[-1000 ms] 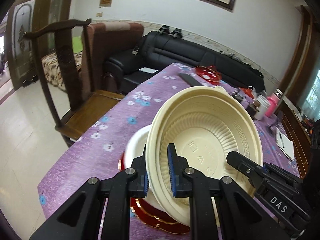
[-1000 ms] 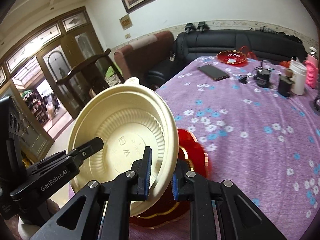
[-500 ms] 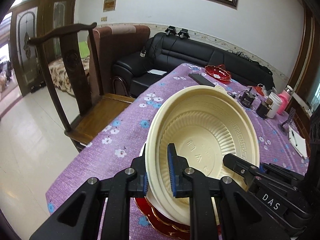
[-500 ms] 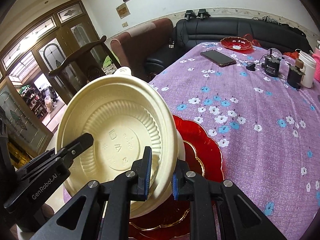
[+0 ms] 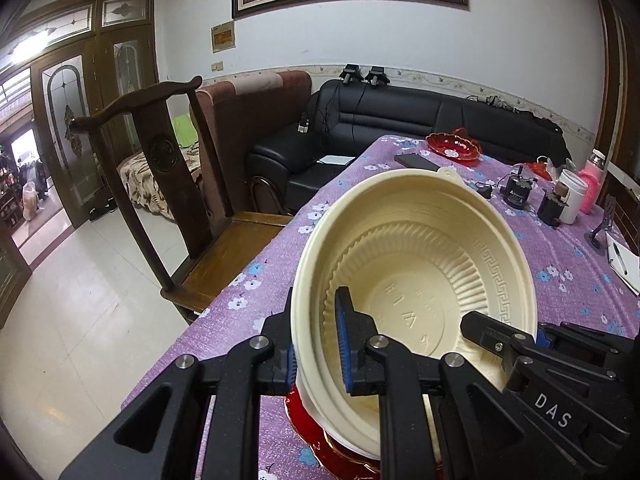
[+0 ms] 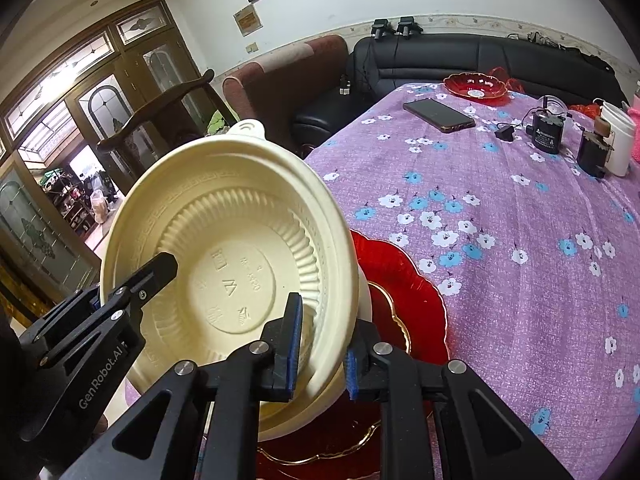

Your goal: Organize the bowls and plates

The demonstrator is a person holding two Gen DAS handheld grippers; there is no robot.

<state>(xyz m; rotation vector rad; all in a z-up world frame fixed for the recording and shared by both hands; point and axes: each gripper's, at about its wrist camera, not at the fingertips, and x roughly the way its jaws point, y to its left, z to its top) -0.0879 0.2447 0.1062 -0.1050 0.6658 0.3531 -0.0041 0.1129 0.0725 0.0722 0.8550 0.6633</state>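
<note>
together, both fingers (image 5: 316,354) pinch bowl (image 5: 420,264).

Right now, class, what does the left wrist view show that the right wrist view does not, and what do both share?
Left wrist only: the notebook with a pen and the wooden chair's seat.
Right wrist only: the red plate spreading wide beside the bowl.
Both: the cream bowl, pinched at opposite rims by the left gripper and right gripper, the far red dish and the phone.
</note>
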